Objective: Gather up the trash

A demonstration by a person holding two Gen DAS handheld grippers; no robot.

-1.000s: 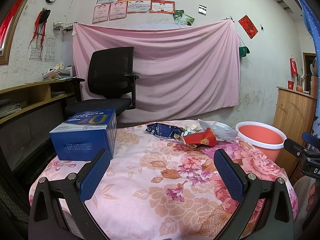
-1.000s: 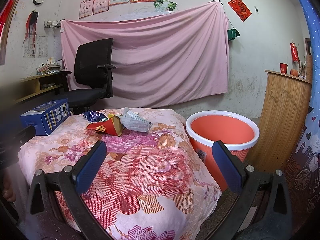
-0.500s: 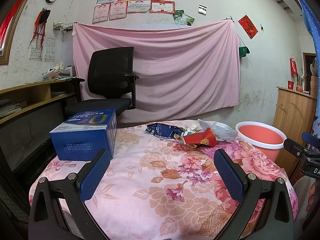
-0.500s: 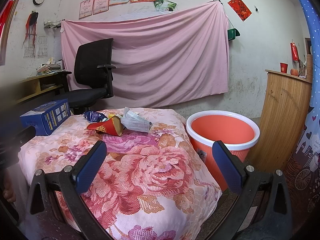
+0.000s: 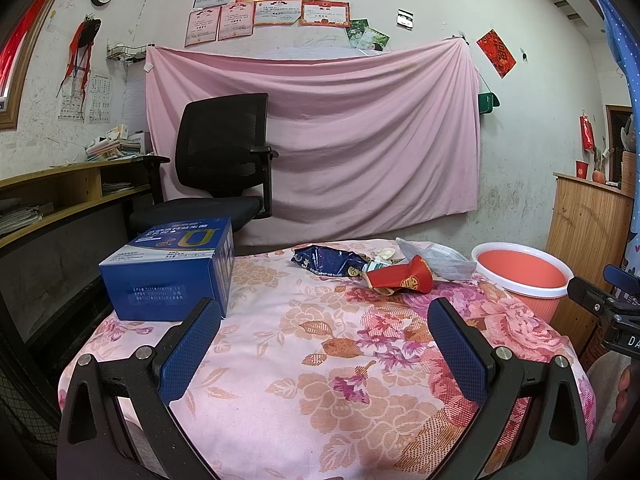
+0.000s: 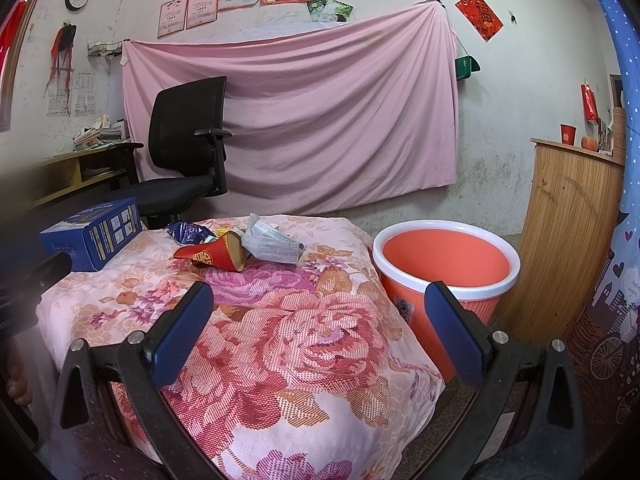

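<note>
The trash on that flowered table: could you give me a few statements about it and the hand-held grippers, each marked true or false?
1. The crushed red paper cup lies on its side. True.
2. The orange bin already holds trash. False: its visible inside is bare.
3. The left hand-held gripper is open and holds nothing. True.
4. The right hand-held gripper grips the face mask. False: it is open, and the mask lies on the table.
5. The blue box sits in the bin. False: it stands on the table.

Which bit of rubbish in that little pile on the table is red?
The crushed paper cup, lying on its side with a gold emblem. The crumpled snack wrapper behind it is dark blue, and the face mask beside it is pale grey.
</note>
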